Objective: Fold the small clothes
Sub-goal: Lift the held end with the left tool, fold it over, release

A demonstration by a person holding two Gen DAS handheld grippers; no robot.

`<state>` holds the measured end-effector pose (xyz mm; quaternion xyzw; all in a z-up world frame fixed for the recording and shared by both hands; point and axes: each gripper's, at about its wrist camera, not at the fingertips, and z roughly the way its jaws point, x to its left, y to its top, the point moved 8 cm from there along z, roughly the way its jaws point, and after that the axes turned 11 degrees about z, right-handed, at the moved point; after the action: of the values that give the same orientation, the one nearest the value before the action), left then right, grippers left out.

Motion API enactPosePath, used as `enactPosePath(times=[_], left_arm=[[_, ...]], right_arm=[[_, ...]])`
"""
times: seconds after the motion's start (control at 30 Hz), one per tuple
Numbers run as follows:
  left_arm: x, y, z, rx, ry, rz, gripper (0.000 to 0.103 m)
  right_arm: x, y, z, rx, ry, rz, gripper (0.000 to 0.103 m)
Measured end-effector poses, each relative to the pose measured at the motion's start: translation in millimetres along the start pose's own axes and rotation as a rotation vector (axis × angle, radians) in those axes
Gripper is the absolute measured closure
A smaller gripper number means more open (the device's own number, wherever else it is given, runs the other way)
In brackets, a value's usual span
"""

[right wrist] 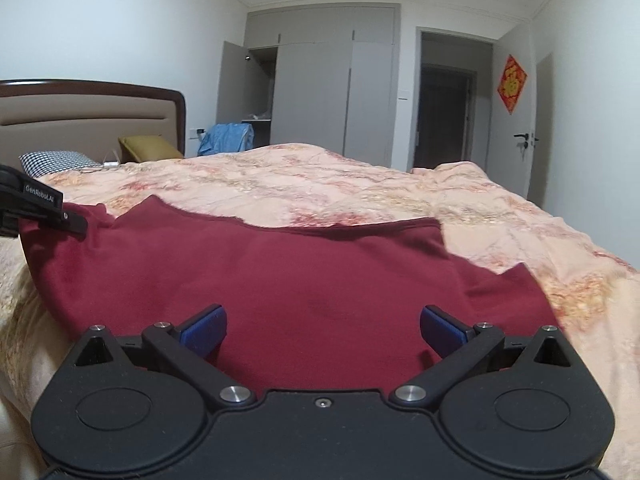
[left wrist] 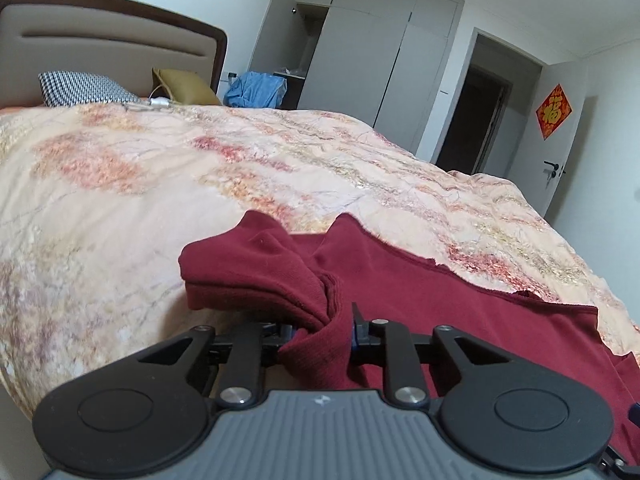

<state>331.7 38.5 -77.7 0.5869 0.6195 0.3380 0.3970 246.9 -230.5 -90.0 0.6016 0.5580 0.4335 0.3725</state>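
Nearest in the left wrist view, the left tool (left wrist: 322, 334) is pinched on a bunched fold of the dark red garment (left wrist: 420, 288), the cloth squeezed between its two fingers and rising in a rumpled hump just beyond them. In the right wrist view, the right tool (right wrist: 322, 330) has its blue-padded fingers (right wrist: 204, 330) spread wide apart above the garment (right wrist: 280, 280), with nothing between them. The garment lies spread over the near part of the bed, on the peach floral bedspread (right wrist: 360, 184); its far edge runs roughly straight across, and its left corner reaches the left tool (right wrist: 36, 210), which shows at the left edge of that view.

Farther along the bed, near the padded headboard (left wrist: 100, 48), sit a black-and-white checked pillow (left wrist: 80, 88) and a mustard cushion (left wrist: 184, 86). Beyond the bed, a blue cloth (left wrist: 254, 90) is heaped beside the grey wardrobe (left wrist: 372, 60), one door of which stands open. To its right is a dark doorway (left wrist: 480, 120), then a white door carrying a red diamond decoration (left wrist: 554, 111).
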Motion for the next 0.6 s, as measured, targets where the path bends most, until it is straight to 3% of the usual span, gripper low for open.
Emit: enactPosePath(times=[0.13, 0.23, 0.43, 0.6], left_arm=[[-27, 24, -3, -0.037, -0.014, 0.064, 0.084], [-66, 44, -11, -0.091, -0.066, 0.145, 0.085], [-175, 60, -29, -0.16, -0.281, 0.299, 0.085], [-265, 25, -42, -0.113, -0.503, 0.419, 0.085]], right_arm=[[-16, 8, -11, -0.034, -0.024, -0.01, 0.0], [-36, 11, -22, -0.057, -0.069, -0.014, 0.0], [-88, 6, -49, -0.061, -0.211, -0.008, 0.0], [-132, -18, -66, -0.004, -0.332, 0.012, 0.001]])
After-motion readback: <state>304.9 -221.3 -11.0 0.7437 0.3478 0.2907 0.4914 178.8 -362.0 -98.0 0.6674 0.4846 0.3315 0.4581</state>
